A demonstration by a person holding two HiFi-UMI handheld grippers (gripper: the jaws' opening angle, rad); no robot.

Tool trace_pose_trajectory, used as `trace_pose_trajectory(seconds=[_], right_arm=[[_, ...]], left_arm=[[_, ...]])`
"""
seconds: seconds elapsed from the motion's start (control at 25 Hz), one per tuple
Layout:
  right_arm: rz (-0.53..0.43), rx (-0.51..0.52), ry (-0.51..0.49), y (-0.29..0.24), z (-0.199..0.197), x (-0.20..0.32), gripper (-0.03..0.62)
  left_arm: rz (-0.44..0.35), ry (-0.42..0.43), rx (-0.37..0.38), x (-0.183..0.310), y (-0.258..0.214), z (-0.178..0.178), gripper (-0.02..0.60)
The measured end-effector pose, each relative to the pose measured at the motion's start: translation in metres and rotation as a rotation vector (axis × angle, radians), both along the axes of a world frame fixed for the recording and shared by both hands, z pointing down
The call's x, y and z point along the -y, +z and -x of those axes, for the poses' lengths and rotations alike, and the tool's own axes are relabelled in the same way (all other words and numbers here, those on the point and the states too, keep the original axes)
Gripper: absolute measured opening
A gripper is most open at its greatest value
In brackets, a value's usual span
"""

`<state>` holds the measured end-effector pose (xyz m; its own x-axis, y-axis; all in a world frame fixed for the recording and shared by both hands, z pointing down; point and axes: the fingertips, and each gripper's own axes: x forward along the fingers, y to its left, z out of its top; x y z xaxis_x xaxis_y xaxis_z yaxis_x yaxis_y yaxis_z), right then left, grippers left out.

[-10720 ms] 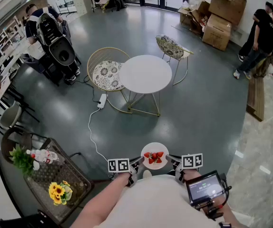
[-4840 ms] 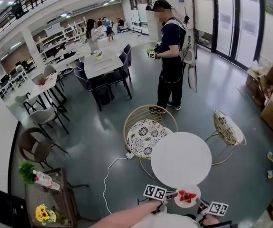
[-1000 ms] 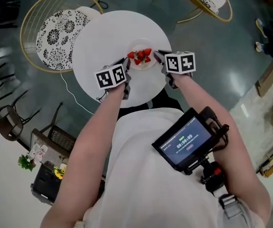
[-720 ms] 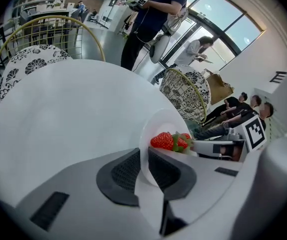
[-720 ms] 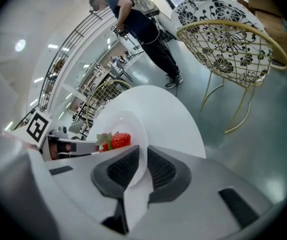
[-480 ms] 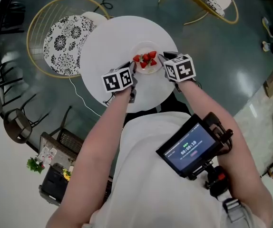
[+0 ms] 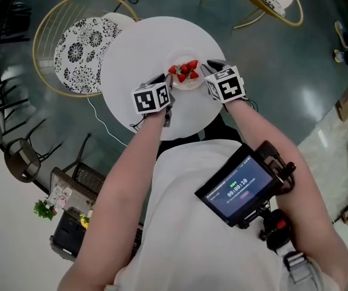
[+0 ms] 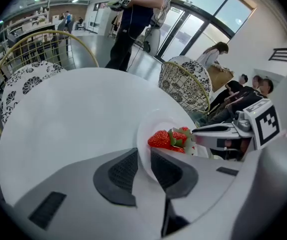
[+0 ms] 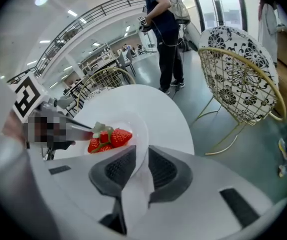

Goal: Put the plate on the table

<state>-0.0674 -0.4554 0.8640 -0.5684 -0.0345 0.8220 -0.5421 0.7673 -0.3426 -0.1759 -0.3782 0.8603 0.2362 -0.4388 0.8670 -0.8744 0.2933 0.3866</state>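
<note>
Currently: plate (image 7: 190, 84) of strawberries (image 7: 185, 70) over table (image 7: 134, 44), rim clenched by my left tongs (image 8: 143, 158) and right tongs (image 9: 142, 160); I judge set-down and release outstanding

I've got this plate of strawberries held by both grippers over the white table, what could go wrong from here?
The left gripper and right gripper each pinch only the thin rim of the plate; releasing one first could tip it. The strawberries lie loose and might roll onto the table.

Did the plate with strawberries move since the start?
Yes. Earlier the plate was held in the air, short of the round white table; now it is over that table, the left gripper and right gripper shut on its rim.
</note>
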Motion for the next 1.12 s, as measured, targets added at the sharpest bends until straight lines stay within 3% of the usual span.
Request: trace_pose_trajectory(seconds=[0.32, 0.6, 0.72, 0.92, 1.12], right_arm=[[0.019, 0.053, 0.132, 0.000, -0.015, 0.013, 0.069], [0.037, 0.165, 0.207, -0.039, -0.035, -0.005, 0.066], [0.050, 0.199, 0.201, -0.049, -0.040, -0.008, 0.063], [0.092, 0.310, 0.173, -0.081, -0.047, -0.025, 0.005], [0.042, 0.385, 0.011, -0.115, -0.046, -0.048, 0.005]], left_arm=[[-0.091, -0.082, 0.014, -0.008, -0.006, 0.023, 0.061], [-0.156, -0.088, 0.056, -0.033, -0.044, 0.007, 0.060], [-0.195, -0.089, 0.041, -0.039, -0.055, -0.002, 0.050], [-0.218, -0.067, 0.009, -0.065, -0.074, -0.027, 0.005], [-0.277, -0.079, -0.006, -0.083, -0.095, -0.044, 0.005]])
